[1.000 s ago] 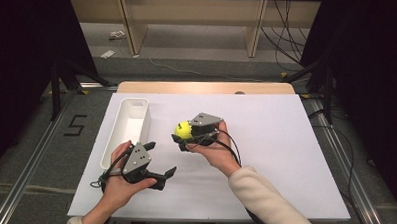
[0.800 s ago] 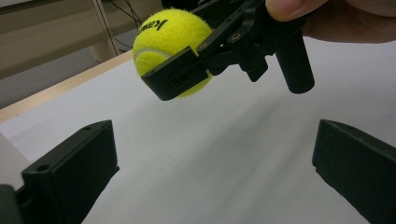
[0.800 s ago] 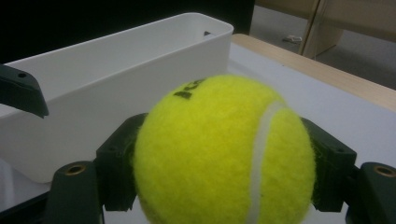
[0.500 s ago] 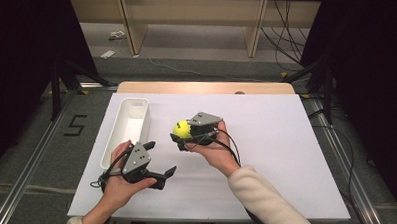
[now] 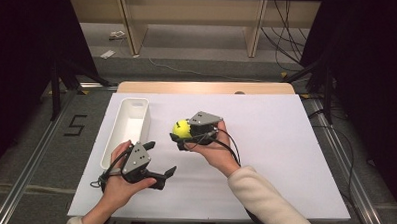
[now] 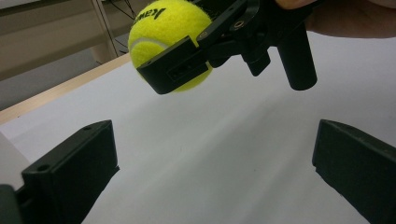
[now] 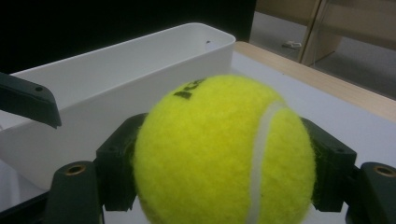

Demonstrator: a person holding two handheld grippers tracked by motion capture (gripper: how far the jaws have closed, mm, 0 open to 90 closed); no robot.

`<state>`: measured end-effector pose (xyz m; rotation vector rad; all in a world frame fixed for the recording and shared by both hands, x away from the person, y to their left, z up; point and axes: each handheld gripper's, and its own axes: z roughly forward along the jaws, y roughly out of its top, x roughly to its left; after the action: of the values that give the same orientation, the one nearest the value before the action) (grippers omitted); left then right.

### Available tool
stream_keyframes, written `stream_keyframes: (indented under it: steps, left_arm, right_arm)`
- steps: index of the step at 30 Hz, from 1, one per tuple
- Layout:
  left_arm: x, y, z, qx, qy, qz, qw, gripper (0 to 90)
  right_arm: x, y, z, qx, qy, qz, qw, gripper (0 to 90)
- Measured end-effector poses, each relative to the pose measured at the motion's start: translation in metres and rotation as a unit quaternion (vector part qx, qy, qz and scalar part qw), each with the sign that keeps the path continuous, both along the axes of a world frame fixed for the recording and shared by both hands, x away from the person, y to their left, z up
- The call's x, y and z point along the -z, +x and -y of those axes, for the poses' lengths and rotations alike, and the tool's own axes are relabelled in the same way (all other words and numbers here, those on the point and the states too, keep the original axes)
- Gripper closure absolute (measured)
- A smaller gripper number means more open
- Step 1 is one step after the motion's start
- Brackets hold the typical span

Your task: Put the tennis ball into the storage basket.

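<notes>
A yellow tennis ball is held a little above the white tabletop, with my right gripper shut on it. In the right gripper view the ball sits squeezed between both black jaws, and the white bin lies just beyond it. My left gripper rests lower left of the ball, near the bin's near end, open with nothing between its jaws. Seen from the left gripper view, the open left gripper frames bare table, and the ball hangs above in the other gripper.
The long white bin lies lengthwise on the left side of the white table sheet and looks empty. A wooden table edge runs along the back. Shelving legs and cables stand on the floor beyond.
</notes>
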<state>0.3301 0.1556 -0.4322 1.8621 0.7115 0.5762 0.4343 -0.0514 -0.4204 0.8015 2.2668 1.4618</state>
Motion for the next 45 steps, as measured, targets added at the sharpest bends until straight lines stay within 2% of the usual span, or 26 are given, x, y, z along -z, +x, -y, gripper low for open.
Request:
stream_keyframes:
  steps: [31,45]
  left_arm:
    - [0.0,0.0,-0.001,0.0,-0.001,0.0,1.0,0.0]
    - [0.0,0.0,-0.001,0.0,0.001,0.001,1.0,0.0]
  right_arm:
    - [-0.006,-0.002,-0.008,-0.01,0.001,0.014,0.9998,27.5]
    - [-0.007,-0.002,-0.016,-0.014,-0.001,0.014,0.9998,27.4]
